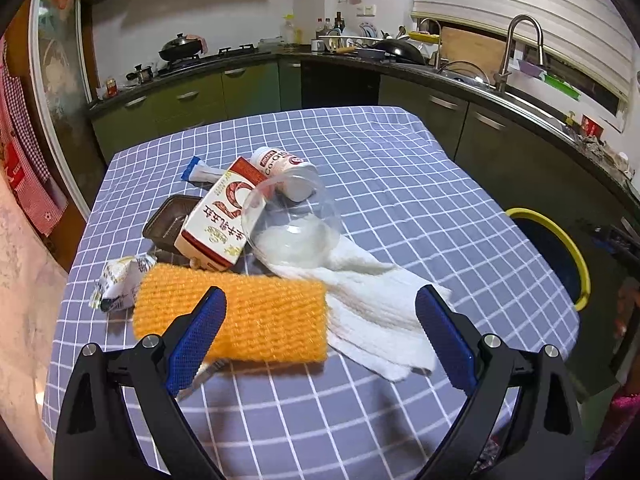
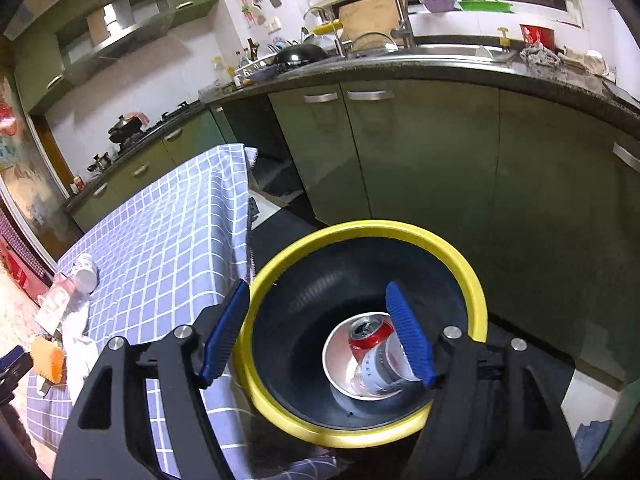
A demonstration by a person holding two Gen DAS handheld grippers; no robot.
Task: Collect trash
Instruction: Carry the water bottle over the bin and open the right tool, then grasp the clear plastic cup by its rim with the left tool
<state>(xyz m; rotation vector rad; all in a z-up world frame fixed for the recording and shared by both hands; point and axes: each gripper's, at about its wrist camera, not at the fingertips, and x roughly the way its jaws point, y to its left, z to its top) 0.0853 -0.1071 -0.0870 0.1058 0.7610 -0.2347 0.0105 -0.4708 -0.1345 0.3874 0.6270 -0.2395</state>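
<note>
My left gripper (image 1: 320, 300) is open and empty, just above an orange sponge (image 1: 236, 316) on the checked tablecloth (image 1: 360, 152). Behind the sponge lie a white paper towel (image 1: 372, 312), a clear plastic cup (image 1: 292, 224) on its side, a red and white carton (image 1: 220, 220), a white bottle (image 1: 280, 164), a dark tray (image 1: 168, 220) and a crumpled wrapper (image 1: 120, 280). My right gripper (image 2: 316, 316) is open and empty above a yellow-rimmed dark bin (image 2: 472, 276). A red can (image 2: 368, 336) and a clear bottle (image 2: 380, 376) lie in the bin.
The bin also shows beside the table's right edge in the left wrist view (image 1: 576, 256). Green kitchen cabinets (image 2: 420, 160) and a dark counter with a sink (image 2: 440, 50) stand close behind the bin. A blue and white packet (image 1: 200, 170) lies at the back of the pile.
</note>
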